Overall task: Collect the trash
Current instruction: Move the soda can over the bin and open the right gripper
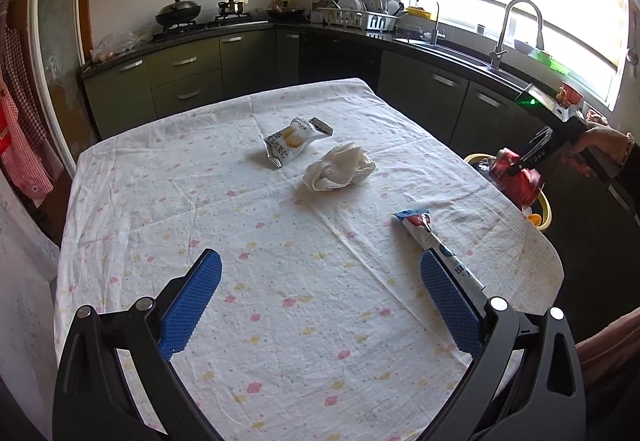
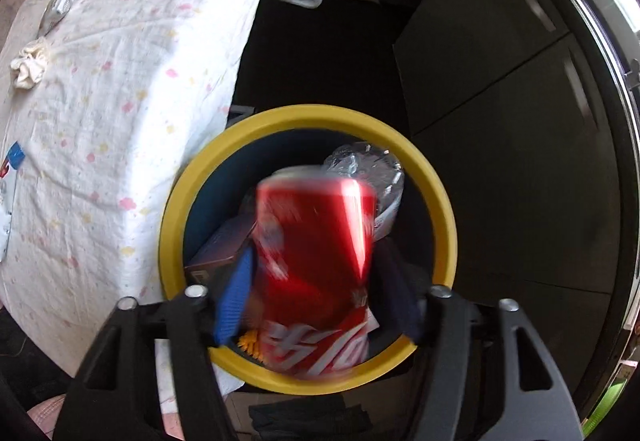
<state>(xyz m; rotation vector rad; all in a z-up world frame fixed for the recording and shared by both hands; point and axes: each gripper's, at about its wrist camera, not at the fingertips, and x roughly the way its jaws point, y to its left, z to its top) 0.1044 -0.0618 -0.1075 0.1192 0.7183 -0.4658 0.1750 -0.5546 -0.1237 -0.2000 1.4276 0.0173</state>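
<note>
My right gripper (image 2: 316, 281) over bin (image 2: 442, 217) — jaws parted, red can (image 2: 316, 241) slipping free. Left gripper (image 1: 320, 305) open, empty. Still on table (image 1: 280, 321) — tissue (image 1: 340, 167), two wrappers (image 1: 294, 139).

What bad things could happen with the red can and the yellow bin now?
1. The can looks blurred between the right gripper's fingers above the bin. The bin already holds a plastic bottle and a box, so the can might bounce off them and tip out.
2. The bin stands close beside the hanging tablecloth, so a bump could nudge it.
</note>
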